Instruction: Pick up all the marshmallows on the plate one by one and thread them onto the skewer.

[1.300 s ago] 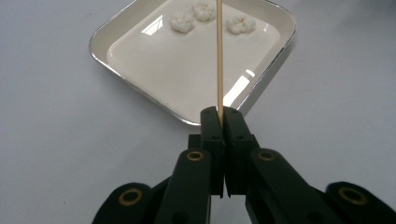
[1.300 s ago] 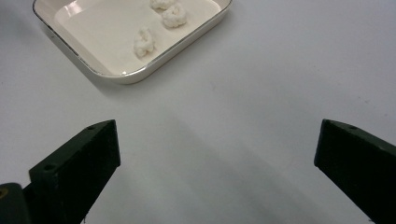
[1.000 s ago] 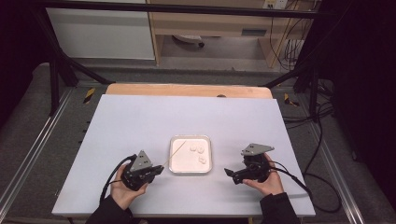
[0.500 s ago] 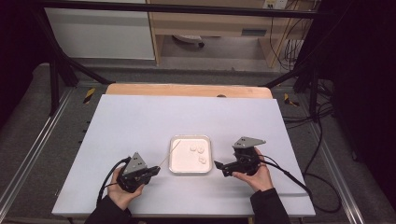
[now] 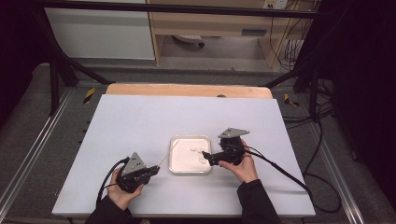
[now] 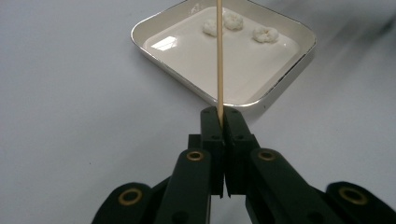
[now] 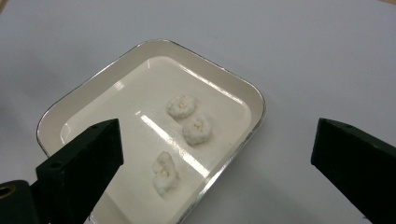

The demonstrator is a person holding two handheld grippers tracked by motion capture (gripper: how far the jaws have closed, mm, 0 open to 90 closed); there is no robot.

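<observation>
Skewering stage: my left gripper (image 6: 219, 122) has its jaws clamped on a thin, straight wooden skewer (image 6: 218, 56) aimed at the tray, while my right gripper (image 7: 212, 154) hovers, jaws wide apart, over three soft, knobbly white pieces (image 7: 196, 129). These lie toward the far right of the glossy, rounded-square tray (image 5: 175, 169) mid-surface; next, I judge, the right jaws must close gently on one piece.
</observation>
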